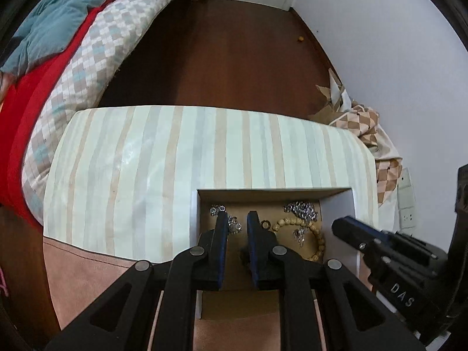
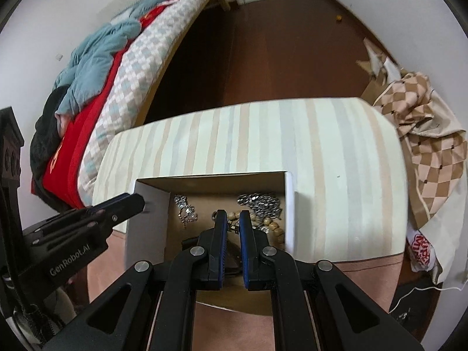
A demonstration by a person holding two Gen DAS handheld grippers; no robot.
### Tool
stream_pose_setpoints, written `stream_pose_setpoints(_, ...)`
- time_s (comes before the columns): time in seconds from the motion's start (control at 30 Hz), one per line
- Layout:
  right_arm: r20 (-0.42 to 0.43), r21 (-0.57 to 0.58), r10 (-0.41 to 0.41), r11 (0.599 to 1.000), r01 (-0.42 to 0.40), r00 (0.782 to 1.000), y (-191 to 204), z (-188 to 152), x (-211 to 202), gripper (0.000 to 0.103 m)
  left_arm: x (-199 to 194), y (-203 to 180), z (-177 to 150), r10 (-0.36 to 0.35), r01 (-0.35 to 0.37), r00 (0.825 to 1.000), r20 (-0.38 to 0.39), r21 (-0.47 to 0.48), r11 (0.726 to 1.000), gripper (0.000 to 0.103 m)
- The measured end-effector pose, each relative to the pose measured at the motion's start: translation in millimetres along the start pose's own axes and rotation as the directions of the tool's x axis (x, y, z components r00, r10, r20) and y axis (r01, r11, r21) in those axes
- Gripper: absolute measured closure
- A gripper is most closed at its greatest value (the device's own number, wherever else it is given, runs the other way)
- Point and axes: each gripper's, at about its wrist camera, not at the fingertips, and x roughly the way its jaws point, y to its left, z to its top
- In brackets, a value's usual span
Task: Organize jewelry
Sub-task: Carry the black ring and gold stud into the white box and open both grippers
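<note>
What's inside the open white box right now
In the white box: a wooden bead bracelet, a silver chain pile, crystal pieces and a small dark ring. The left gripper and right gripper cover the near floor.

White letters "DAS" are showing on the black body of the right gripper in the left wrist view. "GenRobot.AI" is showing in white along the side of the left gripper in the right wrist view. A white bag beside the surface is bearing red lettering too distorted to read.
</note>
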Motion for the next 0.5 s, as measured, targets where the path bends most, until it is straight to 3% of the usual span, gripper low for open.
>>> stream_pose_setpoints(0.03, -0.006, 0.002, 0.007, 1.0, -0.007, 1.0, 0.2, 1.4, -0.5, 0.093, -2.0, 1.3, 1.5, 0.004, -0.004, 1.0, 0.002, -0.008, 1.0, 0.087)
stream_pose_setpoints(0.07, -0.005, 0.003, 0.009, 1.0, -0.009, 1.0, 0.2, 2.6, -2.0, 0.089, -3.8, 1.8, 2.5, 0.01, -0.009, 1.0, 0.005, -0.01, 1.0, 0.078)
stream_pose_setpoints(0.13, 0.008, 0.003, 0.011, 1.0, -0.011, 1.0, 0.4, 2.9, -8.2, 0.073, -11.4, 3.4, 3.7, 0.029, -0.028, 0.999, 0.03, -0.011, 1.0, 0.047)
stream_pose_setpoints(0.17, 0.015, 0.006, 0.01, 1.0, -0.01, 1.0, 1.0, 2.4, -10.6, 0.065, -14.5, 4.4, 4.0, 0.039, -0.039, 0.998, 0.04, -0.012, 0.999, 0.042)
stream_pose_setpoints(0.3, 0.037, 0.015, 0.002, 1.0, -0.003, 0.999, -0.8, -2.9, -22.0, 0.06, -25.8, 9.7, 1.3, 0.064, -0.063, 0.996, 0.064, -0.015, 0.998, 0.039)
stream_pose_setpoints(0.4, 0.053, 0.013, -0.042, 0.999, 0.042, 0.998, -3.2, -11.1, -29.5, 0.057, -33.5, 12.4, -6.1, 0.1, -0.1, 0.991, 0.091, -0.007, 0.995, 0.018)
stream_pose_setpoints(0.5, 0.055, 0.008, -0.101, 0.995, 0.101, 0.993, -5.4, -22.8, -34.4, 0.046, -38.8, 14.3, -18.1, 0.136, -0.138, 0.984, 0.112, 0.003, 0.99, 0.012)
